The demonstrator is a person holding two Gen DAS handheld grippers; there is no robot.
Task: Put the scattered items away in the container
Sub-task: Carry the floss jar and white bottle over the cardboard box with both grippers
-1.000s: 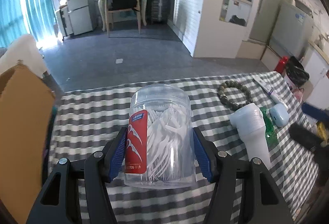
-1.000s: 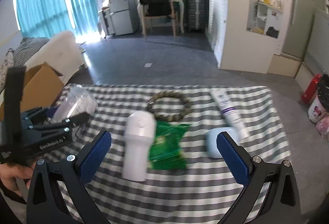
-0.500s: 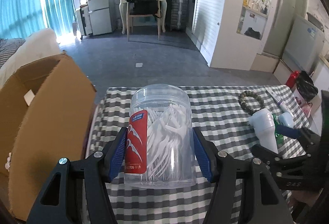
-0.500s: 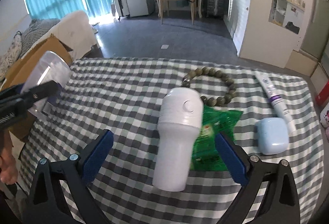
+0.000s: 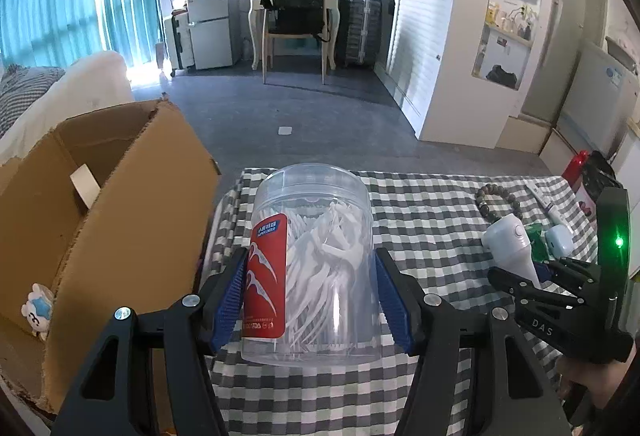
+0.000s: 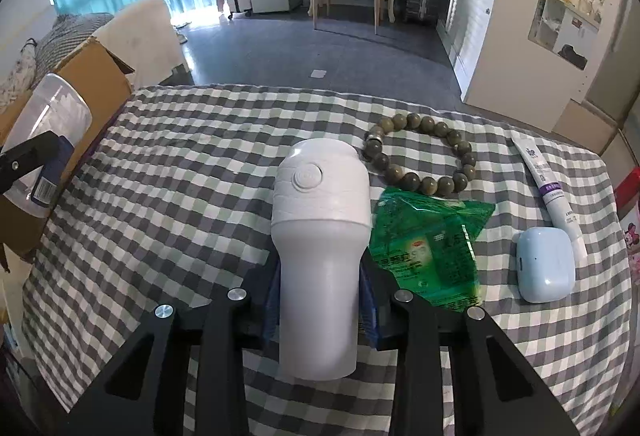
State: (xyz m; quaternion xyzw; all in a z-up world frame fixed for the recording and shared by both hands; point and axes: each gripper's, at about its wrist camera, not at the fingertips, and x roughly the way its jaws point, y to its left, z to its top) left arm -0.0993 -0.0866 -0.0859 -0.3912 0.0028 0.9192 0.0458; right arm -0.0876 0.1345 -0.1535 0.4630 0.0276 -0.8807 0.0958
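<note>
Gripping a clear floss-pick jar [image 5: 312, 260], the left gripper [image 5: 312, 296] is seen with the cardboard box [image 5: 100, 204] just to its left. Right gripper [image 6: 318, 300] jaws are closing, pads against the narrow end of a white bottle [image 6: 318, 236] lying on the checked cloth [image 6: 180, 176]. Green packet [image 6: 432, 236], bead bracelet [image 6: 420, 152], tube [image 6: 548, 184] and blue case [image 6: 544, 264] are spread right of it.

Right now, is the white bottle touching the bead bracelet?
Apart. In the right wrist view a strip of checked cloth shows between the white bottle and the bead bracelet.
</note>
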